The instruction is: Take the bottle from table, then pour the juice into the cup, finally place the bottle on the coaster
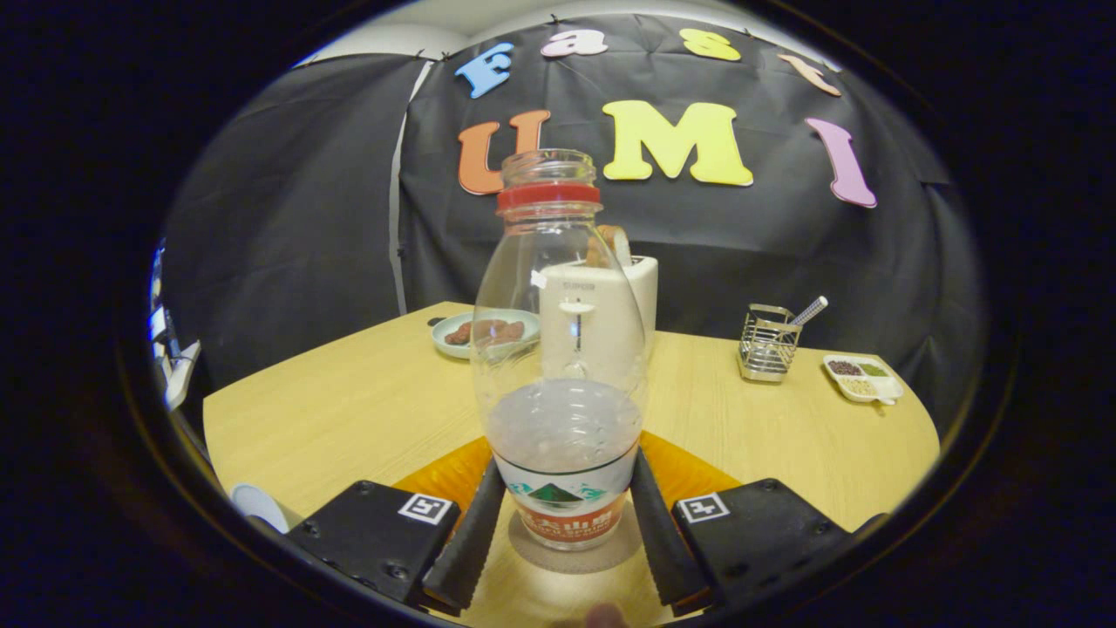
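Tongs [567, 523] flank the upright bottle [562, 366] standing on its coaster [575, 554].

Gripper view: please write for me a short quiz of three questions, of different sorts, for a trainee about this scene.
1. True or false: the bottle has its cap on.
2. What lies under the bottle? A) a plate B) a round coaster C) a wire holder
3. Fill in: the gripper has its two fingers at each side of the bottle's ______ part.

Key:
1. False. The neck is open, only a red ring sits below it.
2. B. The coaster lies on the wooden table beneath the bottle. The plate of food and the wire holder stand far beyond, near the toaster.
3. Lower, at the label.
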Motion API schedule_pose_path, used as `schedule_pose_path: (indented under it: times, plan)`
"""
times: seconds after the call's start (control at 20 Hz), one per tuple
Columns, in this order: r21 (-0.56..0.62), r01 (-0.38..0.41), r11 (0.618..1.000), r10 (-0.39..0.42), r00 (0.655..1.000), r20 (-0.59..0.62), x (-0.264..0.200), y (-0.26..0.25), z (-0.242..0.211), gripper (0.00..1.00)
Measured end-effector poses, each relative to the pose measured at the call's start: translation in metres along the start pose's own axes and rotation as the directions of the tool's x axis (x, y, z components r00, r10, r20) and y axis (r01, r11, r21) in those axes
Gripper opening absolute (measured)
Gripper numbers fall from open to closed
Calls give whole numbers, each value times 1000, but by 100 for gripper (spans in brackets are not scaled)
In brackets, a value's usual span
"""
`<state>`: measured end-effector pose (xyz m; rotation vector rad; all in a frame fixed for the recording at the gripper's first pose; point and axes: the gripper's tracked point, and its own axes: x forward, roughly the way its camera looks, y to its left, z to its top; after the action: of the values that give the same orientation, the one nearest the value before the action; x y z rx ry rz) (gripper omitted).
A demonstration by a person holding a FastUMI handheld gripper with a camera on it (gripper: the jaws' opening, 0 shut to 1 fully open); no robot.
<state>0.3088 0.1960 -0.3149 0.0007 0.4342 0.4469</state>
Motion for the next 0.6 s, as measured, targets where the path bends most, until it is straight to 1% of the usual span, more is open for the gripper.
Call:
schedule_pose_path:
  times: [0.25,0.35,0.5,0.6]
  plan:
    - [13,1,1000,-1,1000,-5,1,-2,-4,83]
    - [7,8,1000,-8,1000,-10,-2,-3,-3,89]
    - [1,21,1000,-21,1000,18,-8,-5,9,98]
    - [10,34,999,-34,998,43,-17,-7,20,99]
